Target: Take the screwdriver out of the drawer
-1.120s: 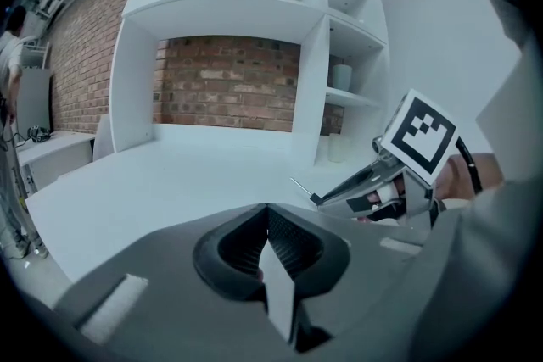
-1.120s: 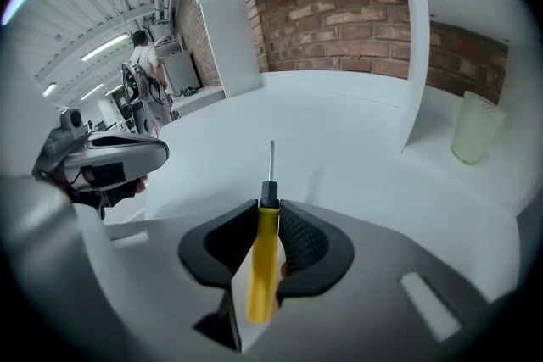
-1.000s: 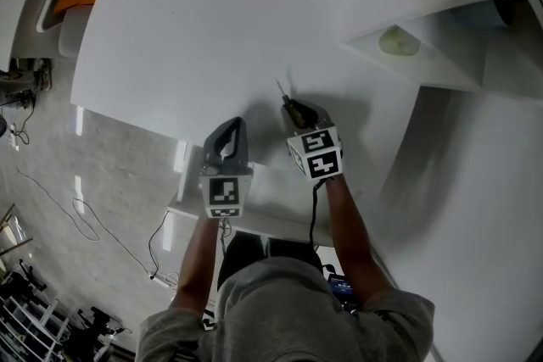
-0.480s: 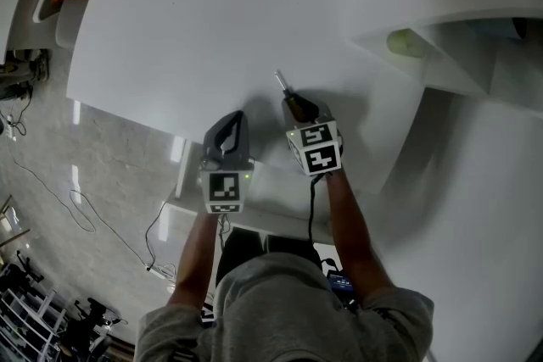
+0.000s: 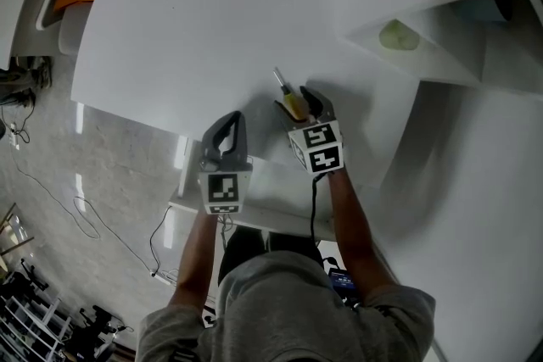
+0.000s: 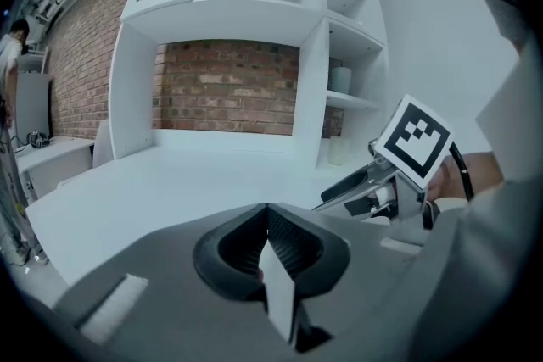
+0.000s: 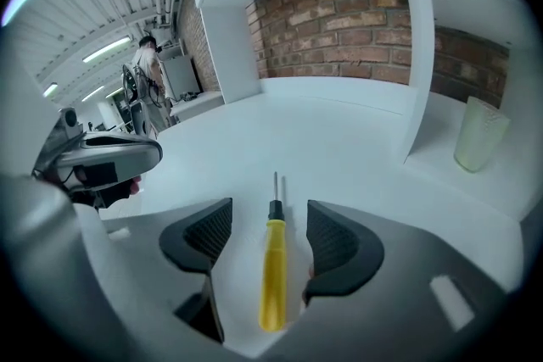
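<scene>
Right gripper [image 7: 270, 220]: jaws just opened, yellow screwdriver [image 7: 272, 275] lying loose between them on white desk [image 7: 339, 140]. Left gripper [image 6: 266, 223] clenched shut.

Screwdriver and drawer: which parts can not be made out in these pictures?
Screwdriver tip: too small in the right gripper view to tell its type.
Handle end: in the head view, covered by the right gripper.
Drawer: not plainly seen in any view; in the head view the person's arms may cover it.

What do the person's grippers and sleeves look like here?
The left gripper and right gripper are grey with black ribbed pads; each carries a cube of black-and-white markers. A black cable trails from the right gripper. The shirt is grey and short-sleeved.
</scene>
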